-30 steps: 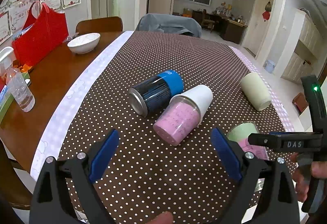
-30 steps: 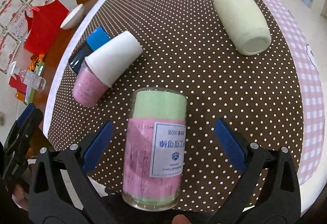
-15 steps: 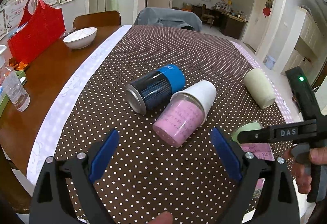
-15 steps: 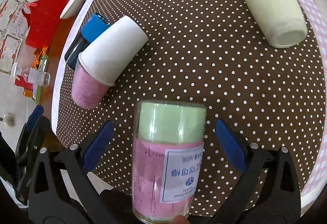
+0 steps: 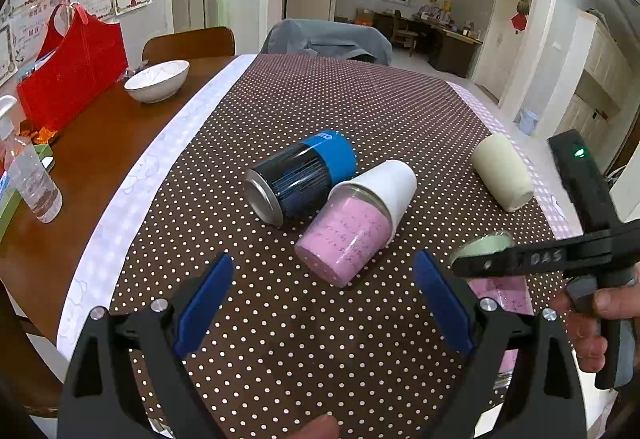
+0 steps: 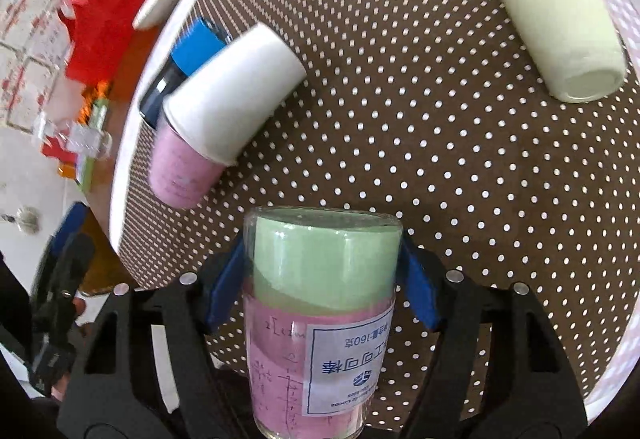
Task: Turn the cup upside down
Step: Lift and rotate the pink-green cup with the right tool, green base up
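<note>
A clear cup with green and pink paper inside stands near the table's front edge. My right gripper is shut on it, one blue pad against each side. In the left wrist view the cup shows behind the right gripper's black body. My left gripper is open and empty, low over the dotted cloth, short of a pink cup with a white paper cup on it, lying on its side. A blue and black can and a pale green cup also lie on their sides.
A white bowl, a red bag and a clear spray bottle stand on the bare wood at the left. Chairs stand at the far end. The table's right edge runs by the pale green cup.
My right gripper has moved forward around the green and pink cup and shut on it; it was open before. My left gripper stays open and has shifted only slightly.
</note>
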{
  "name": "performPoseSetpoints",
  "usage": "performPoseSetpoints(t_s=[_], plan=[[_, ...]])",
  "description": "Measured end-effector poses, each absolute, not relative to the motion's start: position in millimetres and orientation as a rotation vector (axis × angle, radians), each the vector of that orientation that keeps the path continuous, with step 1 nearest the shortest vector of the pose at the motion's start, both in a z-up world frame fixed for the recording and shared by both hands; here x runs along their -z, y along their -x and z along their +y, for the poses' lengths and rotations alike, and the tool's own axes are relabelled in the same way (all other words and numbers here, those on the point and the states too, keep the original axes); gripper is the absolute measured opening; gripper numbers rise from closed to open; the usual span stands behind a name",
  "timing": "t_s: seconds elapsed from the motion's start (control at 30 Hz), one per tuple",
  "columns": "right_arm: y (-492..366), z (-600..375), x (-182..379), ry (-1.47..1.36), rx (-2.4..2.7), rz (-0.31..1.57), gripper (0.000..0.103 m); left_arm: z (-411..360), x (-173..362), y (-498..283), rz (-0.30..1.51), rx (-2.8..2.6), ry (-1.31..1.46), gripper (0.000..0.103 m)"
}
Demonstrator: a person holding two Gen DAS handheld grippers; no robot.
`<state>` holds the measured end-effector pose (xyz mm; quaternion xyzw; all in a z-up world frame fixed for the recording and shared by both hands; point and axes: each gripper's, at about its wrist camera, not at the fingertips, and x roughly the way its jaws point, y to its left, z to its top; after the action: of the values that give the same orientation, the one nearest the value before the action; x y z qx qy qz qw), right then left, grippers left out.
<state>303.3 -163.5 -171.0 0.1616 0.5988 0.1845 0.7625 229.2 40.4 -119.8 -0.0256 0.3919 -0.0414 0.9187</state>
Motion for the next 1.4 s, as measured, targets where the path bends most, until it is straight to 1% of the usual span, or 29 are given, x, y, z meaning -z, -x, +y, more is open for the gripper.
performPoseSetpoints(t_s=[0.2,0.37,0.53,0.63,0.83,1.1,1.4], plan=[[-290.1,-192.9,145.3,-0.450,-0.436,1.182,0.068,35.0,114.4,-224.4,0.793,0.092,0.037,0.090],[-291.7,-195.3,124.0,-0.476,-0.443,1.079,0.068,32.6,111.0,-221.8,0.785,0.087,0.032,0.090],[-287.2,-194.9,92.9,-0.420,-0.420,0.915,0.068,32.8,109.7,-220.5,0.784,0.077,0.030,0.090],[-282.8,-185.1,78.6,-0.336,-0.378,0.811,0.068,33.0,109.1,-220.5,0.783,0.072,0.031,0.090],[-273.7,-166.1,73.4,-0.165,-0.294,0.657,0.068,33.2,109.2,-220.1,0.782,0.066,0.036,0.090],[-276.9,-156.0,97.3,-0.064,-0.256,0.606,0.068,36.9,110.2,-222.6,0.786,0.046,0.045,0.090],[-272.1,-142.6,116.8,0.007,-0.273,0.623,0.069,36.0,111.9,-224.1,0.793,0.036,0.043,0.090]])
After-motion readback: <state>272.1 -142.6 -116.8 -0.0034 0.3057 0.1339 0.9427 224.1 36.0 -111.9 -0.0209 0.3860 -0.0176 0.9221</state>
